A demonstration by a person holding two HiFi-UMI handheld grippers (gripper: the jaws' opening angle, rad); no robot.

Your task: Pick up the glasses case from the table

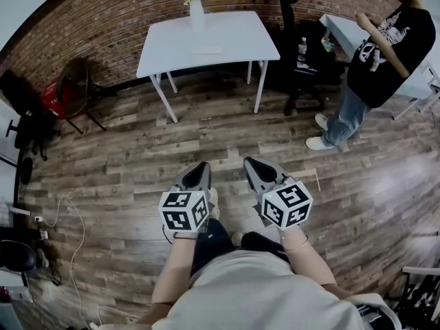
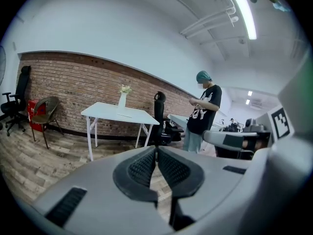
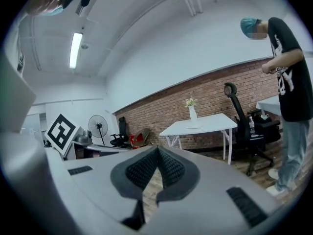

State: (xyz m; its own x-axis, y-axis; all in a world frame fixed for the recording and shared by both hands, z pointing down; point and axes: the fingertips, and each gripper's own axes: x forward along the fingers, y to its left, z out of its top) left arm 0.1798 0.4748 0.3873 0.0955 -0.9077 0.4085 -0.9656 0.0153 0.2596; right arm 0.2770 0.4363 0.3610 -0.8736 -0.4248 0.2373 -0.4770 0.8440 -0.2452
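Note:
A small flat white glasses case (image 1: 206, 50) lies on the white table (image 1: 234, 33) by the brick wall, just in front of a vase. It shows as a thin pale strip (image 2: 124, 115) in the left gripper view and is barely visible (image 3: 191, 127) in the right gripper view. My left gripper (image 1: 201, 168) and right gripper (image 1: 251, 162) are held side by side over the wooden floor, well short of the table. Both point toward it. The left gripper (image 2: 156, 149) and the right gripper (image 3: 157, 150) are each shut with nothing between the pads.
A white vase with flowers (image 1: 196, 9) stands at the table's back. A black office chair (image 1: 299, 53) is right of it, and a person in a black T-shirt (image 1: 381, 53) stands by a second white table (image 1: 347, 29). A wicker chair (image 1: 72, 88) sits at the left, and cables (image 1: 72, 232) lie on the floor.

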